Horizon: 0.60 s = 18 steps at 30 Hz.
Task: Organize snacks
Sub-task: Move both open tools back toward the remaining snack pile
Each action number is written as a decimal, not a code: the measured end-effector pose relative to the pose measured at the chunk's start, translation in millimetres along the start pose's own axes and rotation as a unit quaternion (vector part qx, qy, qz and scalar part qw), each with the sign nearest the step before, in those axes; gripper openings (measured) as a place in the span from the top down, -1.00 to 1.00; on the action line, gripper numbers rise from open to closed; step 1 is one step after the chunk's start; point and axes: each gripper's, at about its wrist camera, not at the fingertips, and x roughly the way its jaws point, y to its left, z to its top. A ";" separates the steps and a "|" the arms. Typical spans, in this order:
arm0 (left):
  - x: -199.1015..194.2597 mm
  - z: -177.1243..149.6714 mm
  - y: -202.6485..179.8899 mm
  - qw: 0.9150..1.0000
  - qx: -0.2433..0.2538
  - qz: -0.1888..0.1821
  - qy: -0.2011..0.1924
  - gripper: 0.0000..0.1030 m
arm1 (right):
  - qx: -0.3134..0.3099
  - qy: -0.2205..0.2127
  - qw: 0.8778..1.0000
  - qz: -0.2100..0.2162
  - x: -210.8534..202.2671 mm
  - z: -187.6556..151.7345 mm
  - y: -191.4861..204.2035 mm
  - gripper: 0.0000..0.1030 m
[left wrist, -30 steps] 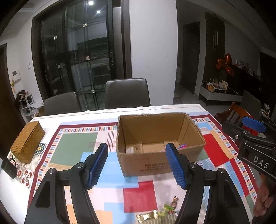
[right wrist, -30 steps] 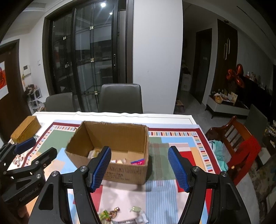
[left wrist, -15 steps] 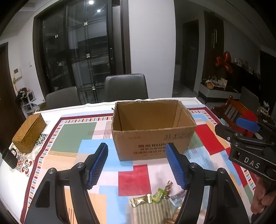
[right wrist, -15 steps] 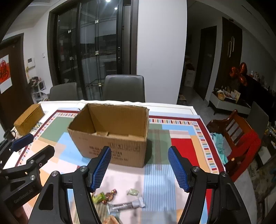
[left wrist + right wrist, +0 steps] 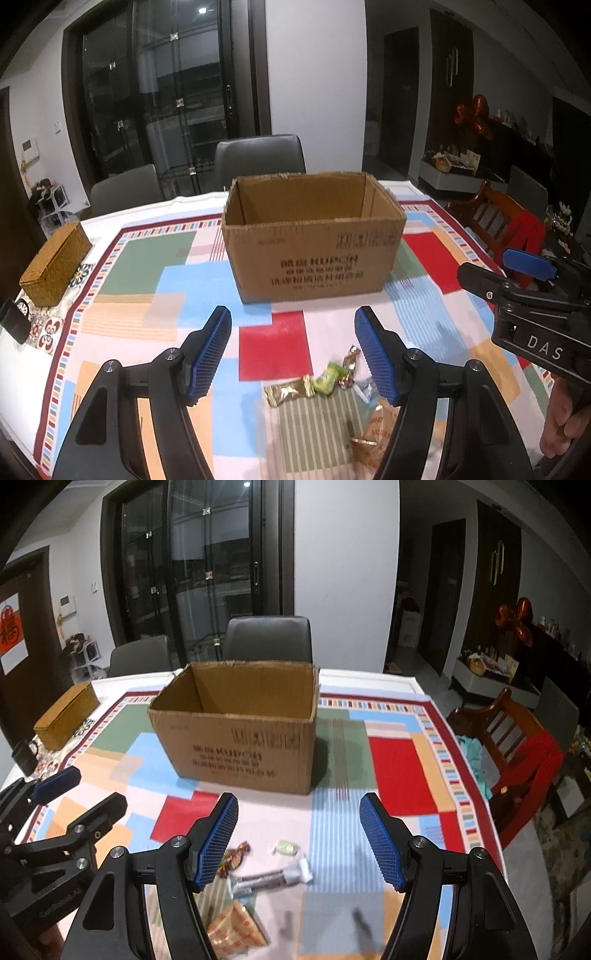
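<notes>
I see left gripper and right gripper both spread, empty, above wrapped snacks before the cardboard box

You see a matt brown cardboard box on a smooth printed tablecloth. The candy wrappers look glossy, like foil and plastic. The basket box is rough woven straw. The gripper pads are blue ribbed rubber.
</notes>
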 end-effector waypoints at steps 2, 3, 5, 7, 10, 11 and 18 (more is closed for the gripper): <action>1.1 -5.5 0.4 1.000 0.001 0.000 0.005 -0.33 | 0.001 0.004 1.000 0.002 0.0 -6.9 1.7 -0.35; 1.6 -8.6 1.1 1.000 0.001 -0.001 0.008 -0.33 | 0.002 0.006 1.000 0.003 0.1 -10.7 3.1 -0.35; 2.1 -14.1 1.4 1.000 0.001 -0.001 0.011 -0.33 | 0.002 0.010 1.000 0.006 -0.4 -16.9 5.6 -0.35; 2.5 -19.6 2.3 1.000 0.003 -0.001 0.015 -0.33 | 0.000 0.013 1.000 0.005 -0.7 -23.3 8.9 -0.34; 4.0 -28.7 3.4 1.000 0.009 -0.001 0.020 -0.33 | -0.001 0.020 1.000 0.005 -0.1 -32.4 12.6 -0.34; 4.5 -32.3 4.2 1.000 0.012 -0.001 0.023 -0.33 | -0.001 0.023 1.000 0.006 0.0 -37.3 14.5 -0.34; 9.2 -52.6 10.4 0.999 0.020 -0.009 0.041 -0.33 | 0.003 0.043 0.999 0.008 0.7 -64.6 28.7 -0.35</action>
